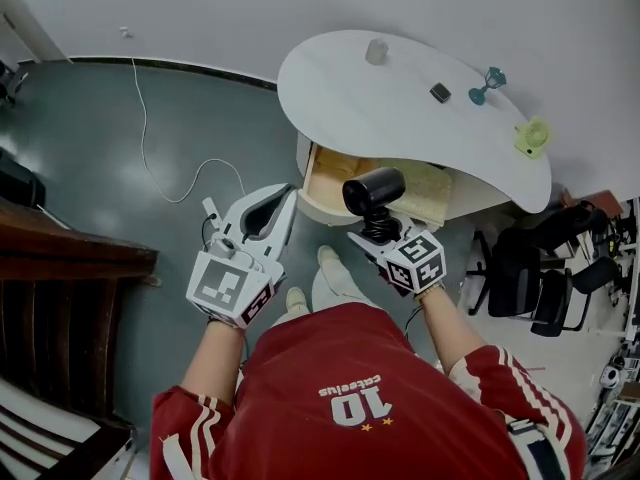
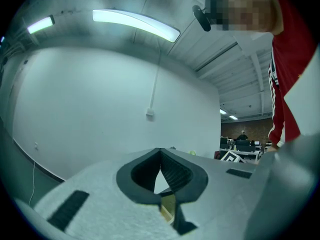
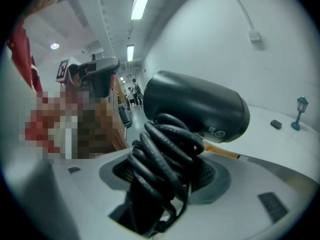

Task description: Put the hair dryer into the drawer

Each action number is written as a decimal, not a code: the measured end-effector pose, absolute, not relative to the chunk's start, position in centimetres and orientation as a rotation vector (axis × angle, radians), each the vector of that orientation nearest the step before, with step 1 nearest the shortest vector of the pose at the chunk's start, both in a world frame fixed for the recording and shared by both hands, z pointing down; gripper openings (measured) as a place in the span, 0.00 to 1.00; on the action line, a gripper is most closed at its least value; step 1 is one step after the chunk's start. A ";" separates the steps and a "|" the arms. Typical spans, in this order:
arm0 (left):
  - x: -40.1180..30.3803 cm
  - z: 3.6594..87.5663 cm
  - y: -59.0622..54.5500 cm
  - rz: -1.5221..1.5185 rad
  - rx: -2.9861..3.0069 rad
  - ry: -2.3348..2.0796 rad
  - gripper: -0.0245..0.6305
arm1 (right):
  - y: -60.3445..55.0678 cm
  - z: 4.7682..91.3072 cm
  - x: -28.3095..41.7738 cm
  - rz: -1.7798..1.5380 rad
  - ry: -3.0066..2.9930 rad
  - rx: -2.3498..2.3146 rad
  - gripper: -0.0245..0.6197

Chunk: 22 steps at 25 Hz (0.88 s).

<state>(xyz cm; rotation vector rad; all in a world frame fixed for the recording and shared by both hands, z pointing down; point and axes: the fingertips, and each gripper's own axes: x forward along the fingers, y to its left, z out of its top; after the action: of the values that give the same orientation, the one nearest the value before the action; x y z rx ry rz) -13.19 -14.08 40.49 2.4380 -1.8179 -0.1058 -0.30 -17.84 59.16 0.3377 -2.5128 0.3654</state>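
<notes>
A black hair dryer (image 1: 373, 190) (image 3: 200, 106) has its cord coiled round the handle, and my right gripper (image 1: 377, 232) (image 3: 165, 171) is shut on that wrapped handle. The dryer hangs just in front of the open drawer (image 1: 325, 176), whose pale wooden inside shows under the white table (image 1: 400, 118). To the left of the dryer, my left gripper (image 1: 289, 192) (image 2: 160, 151) is held level with the drawer's left end. Its fingertips meet and hold nothing.
On the table stand a small grey cup (image 1: 376, 51), a dark block (image 1: 440, 92), a teal lamp figurine (image 1: 486, 84) and a green object (image 1: 533, 136). A white cable (image 1: 170, 183) trails on the floor. Dark wooden furniture (image 1: 60, 298) stands left, black chairs (image 1: 530, 268) right.
</notes>
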 end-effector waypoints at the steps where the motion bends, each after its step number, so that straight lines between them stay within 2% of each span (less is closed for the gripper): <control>1: -13.2 40.9 -14.5 -0.095 2.424 -1.827 0.03 | -18.1 60.1 -0.6 0.368 -2.505 0.311 0.47; 22: -15.0 44.3 -20.1 0.037 2.116 -2.049 0.03 | -22.8 76.4 -2.9 0.436 -2.183 -0.231 0.47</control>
<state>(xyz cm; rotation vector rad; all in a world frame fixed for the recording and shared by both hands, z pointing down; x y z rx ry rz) -15.02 -20.08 44.28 2.1158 -2.0488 0.0366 -2.85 -22.85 76.45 -0.2306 -2.1829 0.4362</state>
